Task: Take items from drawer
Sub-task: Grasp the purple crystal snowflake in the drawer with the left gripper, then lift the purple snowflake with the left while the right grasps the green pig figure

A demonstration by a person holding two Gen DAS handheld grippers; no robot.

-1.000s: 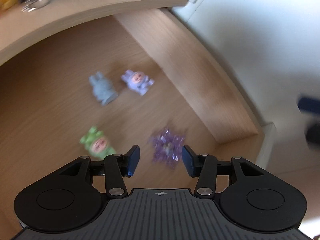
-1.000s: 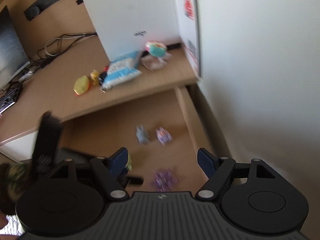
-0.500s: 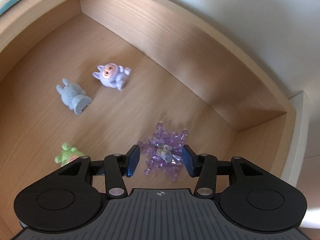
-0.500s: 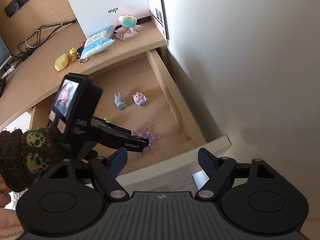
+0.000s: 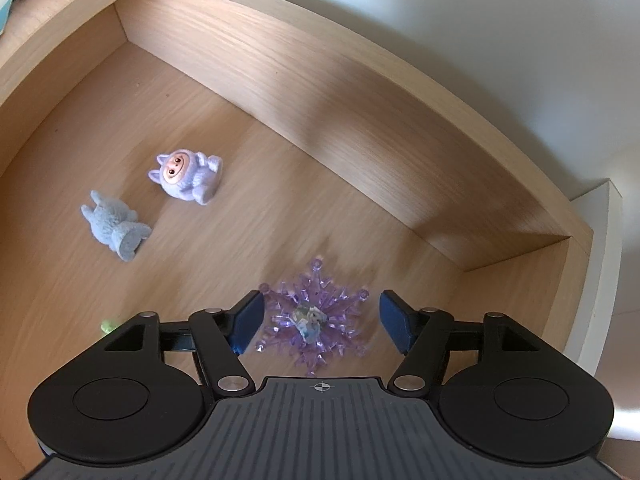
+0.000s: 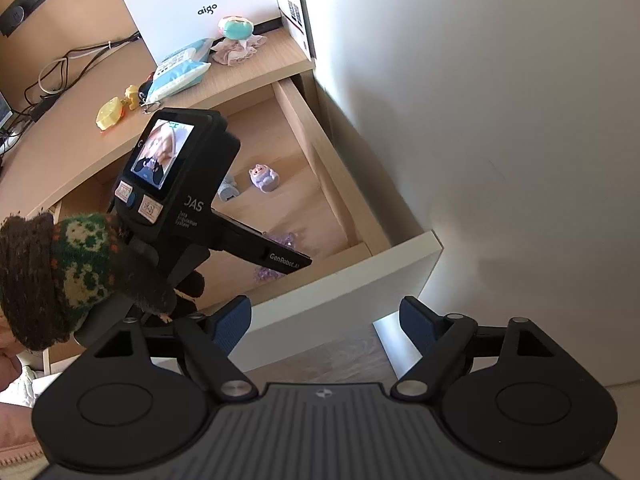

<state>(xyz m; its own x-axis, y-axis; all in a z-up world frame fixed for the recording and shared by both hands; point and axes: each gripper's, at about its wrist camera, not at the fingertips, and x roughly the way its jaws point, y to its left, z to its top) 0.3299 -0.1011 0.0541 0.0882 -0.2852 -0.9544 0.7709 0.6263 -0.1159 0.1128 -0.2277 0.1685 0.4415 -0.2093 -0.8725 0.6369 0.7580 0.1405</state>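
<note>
Purple snowflake ornament point(image 5: 314, 322) lies on the drawer point(image 5: 360, 120) floor between our left gripper point(image 5: 322, 320) jaws, which are opening, pads clear of it. Beyond lie a lilac figurine point(image 5: 186, 176) and a grey one point(image 5: 114, 230). Our right gripper point(image 6: 326, 320), opening too, hangs empty outside the drawer front

In the drawer point(image 5: 360, 92), snowflake point(image 5: 314, 320) nearest, two figurines point(image 5: 188, 178) behind
</note>
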